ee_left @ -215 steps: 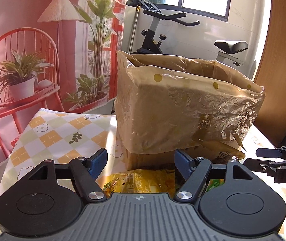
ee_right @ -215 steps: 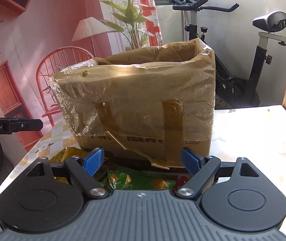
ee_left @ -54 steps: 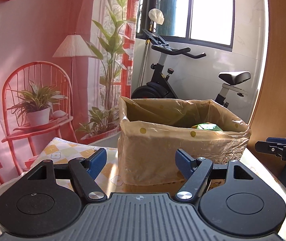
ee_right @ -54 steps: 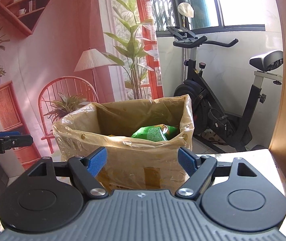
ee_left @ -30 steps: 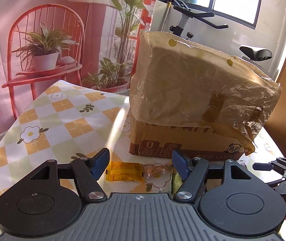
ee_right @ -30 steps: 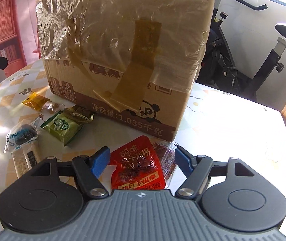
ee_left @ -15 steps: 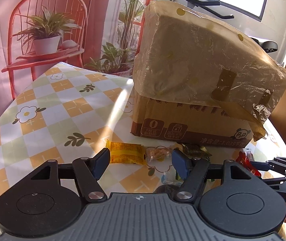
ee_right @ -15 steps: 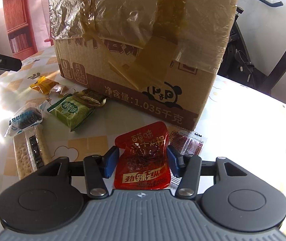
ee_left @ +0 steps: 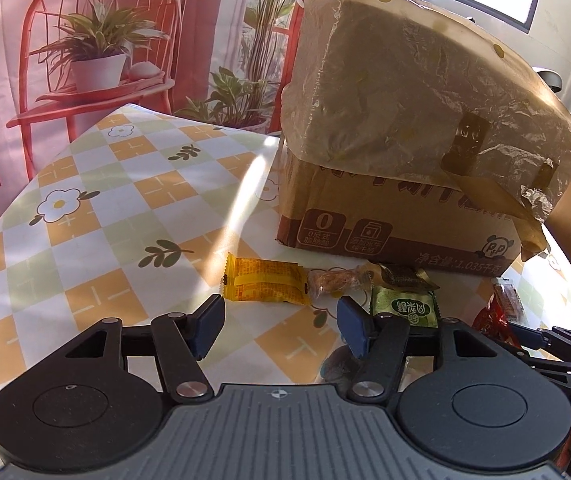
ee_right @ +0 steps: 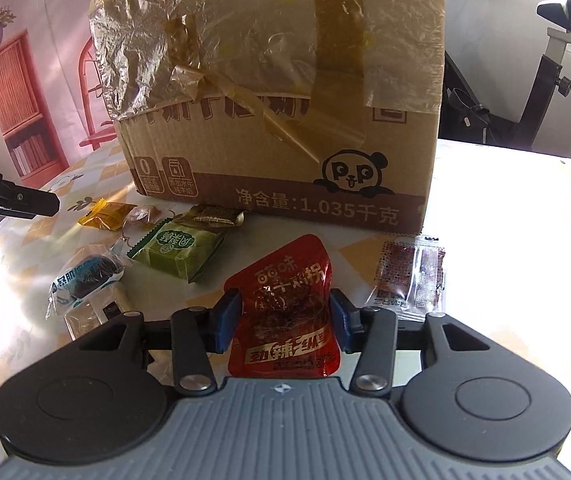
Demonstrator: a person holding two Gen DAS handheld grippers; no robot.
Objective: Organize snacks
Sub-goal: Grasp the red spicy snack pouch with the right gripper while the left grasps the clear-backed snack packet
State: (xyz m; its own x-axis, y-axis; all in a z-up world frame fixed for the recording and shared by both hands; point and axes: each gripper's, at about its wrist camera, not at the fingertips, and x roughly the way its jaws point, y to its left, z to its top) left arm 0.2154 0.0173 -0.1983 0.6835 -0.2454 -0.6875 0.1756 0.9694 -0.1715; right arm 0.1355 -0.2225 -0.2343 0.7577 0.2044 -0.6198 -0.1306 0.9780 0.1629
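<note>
From the left wrist view, one cardboard box (ee_left: 397,216) draped in crinkled plastic fills the upper right, with four snacks in front of it at centre frame, a yellow packet (ee_left: 265,282), a clear-wrapped sweet (ee_left: 335,280), a dark gold packet (ee_left: 403,276) and a green packet (ee_left: 403,308), all on a checked flower tablecloth (ee_left: 105,208) before a red chair backdrop (ee_left: 97,40), while the left gripper (ee_left: 279,320) hangs low with its jaws spread and nothing between them. From the right wrist view the same box stands at upper centre on the sunlit table with an exercise bike (ee_right: 545,60) at upper right, and the right gripper (ee_right: 285,316) sits level at lower centre, its jaws clamped on the one red pouch (ee_right: 287,308), with a clear sachet (ee_right: 411,272) just to its right and a blue-and-white wrapped snack (ee_right: 85,280) at left.
</note>
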